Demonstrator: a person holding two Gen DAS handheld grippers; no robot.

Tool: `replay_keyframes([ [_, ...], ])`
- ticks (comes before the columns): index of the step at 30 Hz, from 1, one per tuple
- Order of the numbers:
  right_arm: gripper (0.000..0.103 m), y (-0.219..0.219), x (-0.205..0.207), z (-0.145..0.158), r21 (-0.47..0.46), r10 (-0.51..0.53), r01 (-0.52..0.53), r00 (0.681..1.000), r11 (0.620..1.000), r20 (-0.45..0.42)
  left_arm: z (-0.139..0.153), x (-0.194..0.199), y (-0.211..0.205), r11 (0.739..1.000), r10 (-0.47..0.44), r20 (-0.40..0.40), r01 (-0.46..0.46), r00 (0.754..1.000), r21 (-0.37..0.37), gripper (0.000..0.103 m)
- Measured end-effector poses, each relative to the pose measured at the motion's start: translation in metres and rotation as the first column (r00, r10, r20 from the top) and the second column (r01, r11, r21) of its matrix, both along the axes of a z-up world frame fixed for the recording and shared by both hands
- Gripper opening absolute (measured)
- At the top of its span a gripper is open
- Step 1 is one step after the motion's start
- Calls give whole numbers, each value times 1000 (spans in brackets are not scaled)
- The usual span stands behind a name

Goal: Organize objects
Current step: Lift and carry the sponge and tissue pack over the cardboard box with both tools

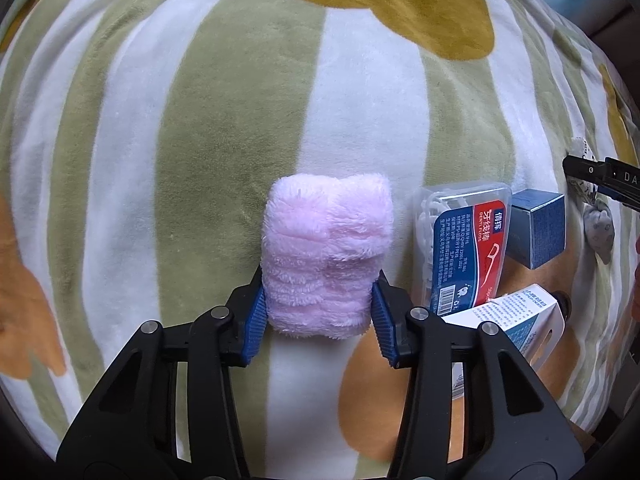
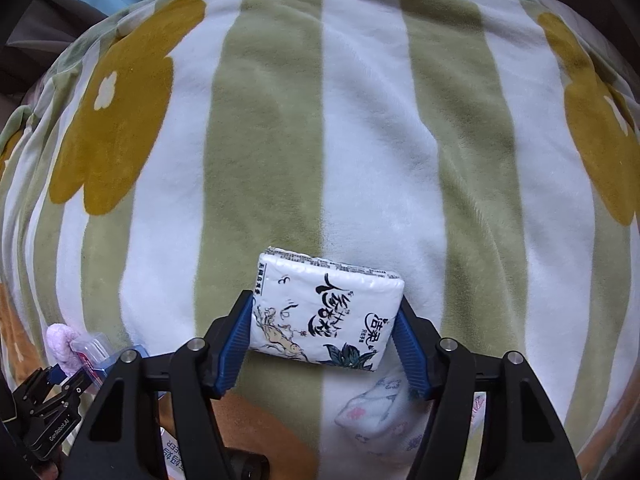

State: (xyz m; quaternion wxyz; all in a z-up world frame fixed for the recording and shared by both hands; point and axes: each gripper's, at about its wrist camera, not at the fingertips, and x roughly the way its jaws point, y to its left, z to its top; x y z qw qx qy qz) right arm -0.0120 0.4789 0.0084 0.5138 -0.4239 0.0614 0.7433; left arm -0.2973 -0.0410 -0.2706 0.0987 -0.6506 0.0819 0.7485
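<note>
My left gripper (image 1: pixel 318 312) is shut on a rolled pink fluffy towel (image 1: pixel 326 248), its blue pads pressing both sides of the roll. The roll points away from me over the striped blanket (image 1: pixel 200 120). My right gripper (image 2: pixel 324 340) is shut on a white tissue pack (image 2: pixel 326 312) with black lettering, held flat between its pads. In the right wrist view the left gripper (image 2: pixel 66 386) shows at the lower left with the pink towel (image 2: pixel 62 340).
Right of the towel lie a clear dental floss box (image 1: pixel 466 240), a small blue box (image 1: pixel 538 232) and a white tube carton (image 1: pixel 516 320). A small printed white pouch (image 2: pixel 376 412) lies under the right gripper. The blanket covers a soft, domed surface.
</note>
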Motion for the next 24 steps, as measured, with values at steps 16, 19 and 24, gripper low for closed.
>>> replay_keyframes([
  [16, 61, -55, 34, 46, 61, 55, -58, 997, 996, 56, 72, 14, 0, 999, -6, -99, 11, 995, 51, 40],
  [19, 61, -77, 46, 42, 87, 64, -70, 995, 994, 71, 96, 20, 2, 998, -14, -125, 21, 992, 56, 40],
  [24, 61, -108, -7, 29, 122, 62, -69, 996, 990, 61, 130, 31, 6, 997, -21, -163, 32, 986, 64, 41],
])
